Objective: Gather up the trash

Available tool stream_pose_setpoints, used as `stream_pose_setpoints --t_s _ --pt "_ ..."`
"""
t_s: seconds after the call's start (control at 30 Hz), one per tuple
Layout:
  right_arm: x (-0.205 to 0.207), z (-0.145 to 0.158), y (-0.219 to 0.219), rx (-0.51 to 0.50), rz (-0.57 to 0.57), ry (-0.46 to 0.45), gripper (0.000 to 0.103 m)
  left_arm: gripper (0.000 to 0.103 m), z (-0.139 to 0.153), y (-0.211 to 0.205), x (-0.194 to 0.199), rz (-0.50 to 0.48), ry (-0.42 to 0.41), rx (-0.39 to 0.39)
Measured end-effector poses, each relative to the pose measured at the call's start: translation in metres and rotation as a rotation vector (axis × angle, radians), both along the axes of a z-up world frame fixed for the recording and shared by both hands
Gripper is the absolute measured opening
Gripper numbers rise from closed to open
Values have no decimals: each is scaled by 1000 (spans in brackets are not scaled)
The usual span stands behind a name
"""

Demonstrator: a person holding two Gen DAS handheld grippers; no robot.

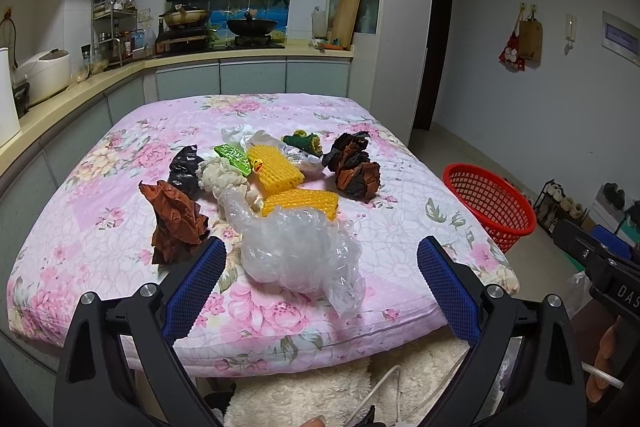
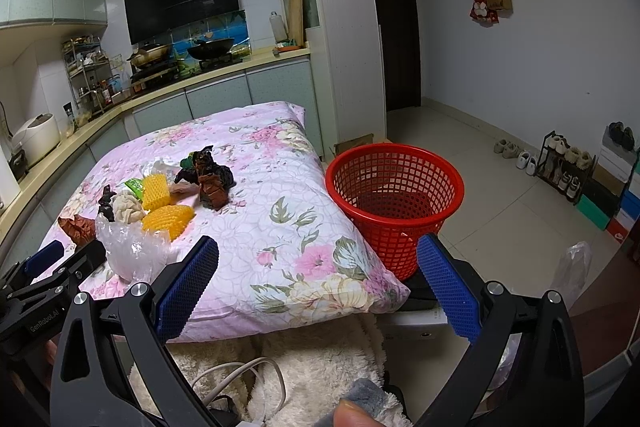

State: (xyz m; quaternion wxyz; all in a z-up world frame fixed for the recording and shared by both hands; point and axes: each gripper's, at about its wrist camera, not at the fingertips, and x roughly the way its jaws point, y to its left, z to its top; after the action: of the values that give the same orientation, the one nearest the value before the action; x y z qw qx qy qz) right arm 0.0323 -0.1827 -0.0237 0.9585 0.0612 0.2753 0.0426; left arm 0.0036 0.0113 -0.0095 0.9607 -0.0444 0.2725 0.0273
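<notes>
Trash lies on a table under a pink floral cloth (image 1: pixel 120 163): a clear crumpled plastic bag (image 1: pixel 296 251) nearest me, two yellow foam nets (image 1: pixel 276 169), a brown paper wad (image 1: pixel 176 219), a black bag (image 1: pixel 186 171), a dark brown-black wad (image 1: pixel 354 167). My left gripper (image 1: pixel 320 267) is open, its jaws on either side of the clear bag, apart from it. My right gripper (image 2: pixel 318 267) is open and empty over the table's front right corner, with the red mesh basket (image 2: pixel 394 203) just ahead on the right. The clear bag shows in the right wrist view (image 2: pixel 132 251).
The red basket (image 1: pixel 490 209) stands off the table's right side on a low stand. Kitchen counter (image 1: pixel 80 87) runs along the left and back. A shoe rack (image 2: pixel 564 163) and boxes line the right wall. A fluffy white rug (image 2: pixel 320 367) and a cable lie below the table's front edge.
</notes>
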Motion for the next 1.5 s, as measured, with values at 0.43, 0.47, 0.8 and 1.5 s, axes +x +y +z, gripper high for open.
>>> stream_pose_setpoints --t_s 0.43,0.47,0.8,1.5 --pt "1 -1 -1 2 0 1 96 93 -1 1 0 0 1 -1" --pt "1 -1 -1 1 1 1 96 93 -1 1 0 0 1 -1" --pt "1 -1 -1 3 0 2 96 93 -1 1 1 0 2 0" --pt "2 -2 -1 5 -1 5 96 93 -4 1 1 1 7 -3"
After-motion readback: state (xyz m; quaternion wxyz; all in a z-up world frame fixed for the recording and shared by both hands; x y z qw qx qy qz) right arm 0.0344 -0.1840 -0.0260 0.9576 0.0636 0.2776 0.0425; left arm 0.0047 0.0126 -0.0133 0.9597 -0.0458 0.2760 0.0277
